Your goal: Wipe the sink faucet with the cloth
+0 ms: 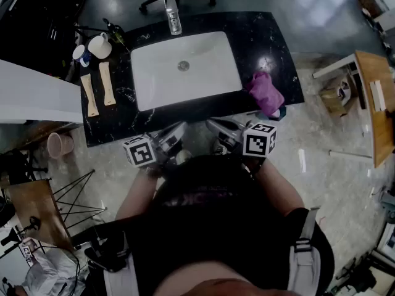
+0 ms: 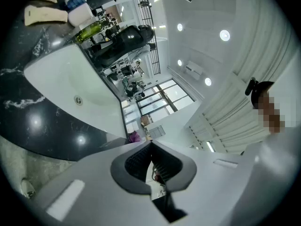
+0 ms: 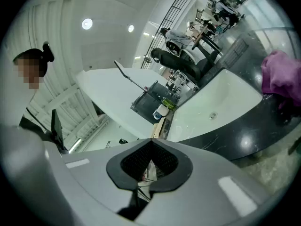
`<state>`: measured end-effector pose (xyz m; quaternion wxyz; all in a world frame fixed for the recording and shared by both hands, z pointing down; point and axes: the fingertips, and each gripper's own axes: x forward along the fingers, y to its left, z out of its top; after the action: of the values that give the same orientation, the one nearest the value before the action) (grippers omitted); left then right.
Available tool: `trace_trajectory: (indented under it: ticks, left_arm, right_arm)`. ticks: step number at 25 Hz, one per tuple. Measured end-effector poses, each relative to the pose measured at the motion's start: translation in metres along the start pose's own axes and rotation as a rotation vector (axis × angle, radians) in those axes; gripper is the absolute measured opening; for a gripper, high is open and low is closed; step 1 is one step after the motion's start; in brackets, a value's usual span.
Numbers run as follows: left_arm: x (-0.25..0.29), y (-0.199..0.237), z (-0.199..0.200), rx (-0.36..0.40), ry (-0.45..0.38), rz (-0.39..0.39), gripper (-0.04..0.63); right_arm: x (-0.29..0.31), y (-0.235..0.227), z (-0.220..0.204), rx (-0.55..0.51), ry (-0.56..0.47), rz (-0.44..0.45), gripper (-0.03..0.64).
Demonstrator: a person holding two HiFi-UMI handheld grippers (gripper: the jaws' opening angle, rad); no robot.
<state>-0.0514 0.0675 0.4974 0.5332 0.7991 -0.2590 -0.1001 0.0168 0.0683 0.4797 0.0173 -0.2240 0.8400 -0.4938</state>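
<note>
While the left gripper (image 1: 182,126) and right gripper (image 1: 210,123) hang empty, jaws together, before the white rectangular sink (image 1: 207,73), the crumpled purple cloth (image 1: 265,93) lies right of it, the chrome faucet (image 1: 174,17) behind it.

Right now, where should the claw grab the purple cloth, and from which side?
Probably its puffy top, coming down from above with the right claw. The purple cloth lies crumpled on the black counter beside the sink, so folds stick up for pinching.
</note>
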Motion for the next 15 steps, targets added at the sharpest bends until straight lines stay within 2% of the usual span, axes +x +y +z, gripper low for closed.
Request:
trace_trajectory:
  ticks: [11,13,15]
  left_arm:
    - [0.001,0.000,0.002,-0.005,-0.011,-0.015,0.000]
    - [0.000,0.000,0.003,-0.006,-0.011,-0.015,0.000]
    - [-0.002,0.000,0.004,0.000,-0.010,-0.008,0.000]
  right_arm:
    - [0.001,0.001,0.003,-0.017,-0.003,-0.003,0.011]
    - [-0.001,-0.003,0.007,-0.020,-0.029,-0.022,0.012]
    - [-0.007,-0.014,0.014,-0.044,-0.052,-0.080,0.014]
